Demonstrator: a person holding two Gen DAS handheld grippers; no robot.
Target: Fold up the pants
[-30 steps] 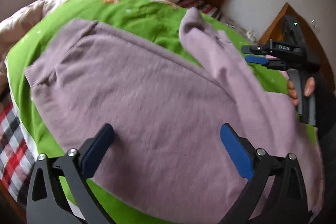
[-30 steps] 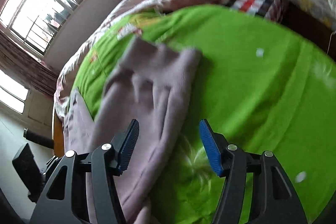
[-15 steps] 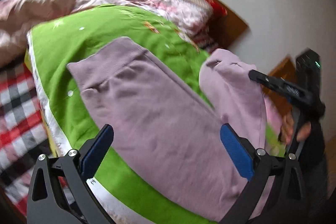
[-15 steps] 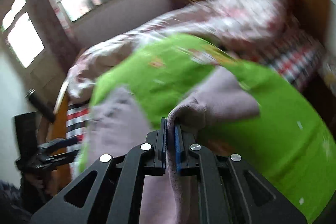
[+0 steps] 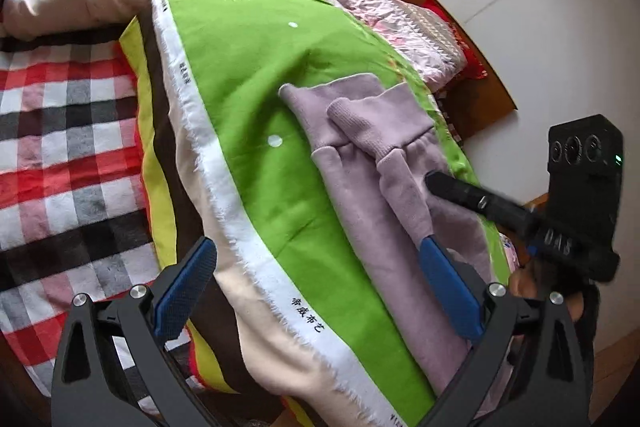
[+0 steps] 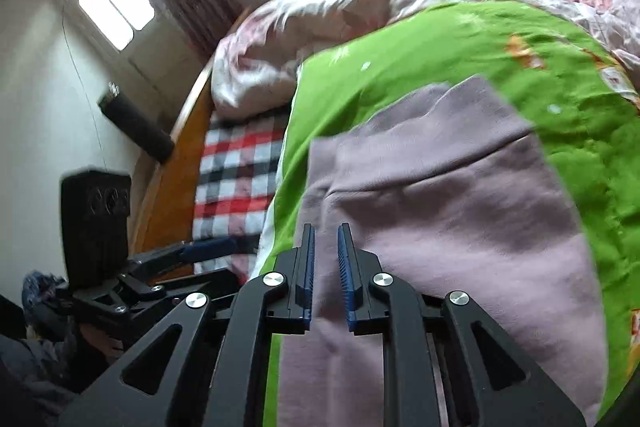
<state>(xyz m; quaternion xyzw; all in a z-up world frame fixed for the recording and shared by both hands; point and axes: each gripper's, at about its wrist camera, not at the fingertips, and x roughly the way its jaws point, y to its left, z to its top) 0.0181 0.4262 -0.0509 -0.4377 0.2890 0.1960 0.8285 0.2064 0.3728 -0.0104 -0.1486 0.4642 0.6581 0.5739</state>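
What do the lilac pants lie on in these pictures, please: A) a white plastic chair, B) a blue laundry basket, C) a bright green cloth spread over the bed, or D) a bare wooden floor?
C: in both wrist views the lilac pants lie flat on the bright green cloth, which is spread over the bed next to a red checked blanket.

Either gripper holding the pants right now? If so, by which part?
Neither. Left gripper is wide open, gripping nothing. Right gripper jaws are opening, pads clear of the pants below.
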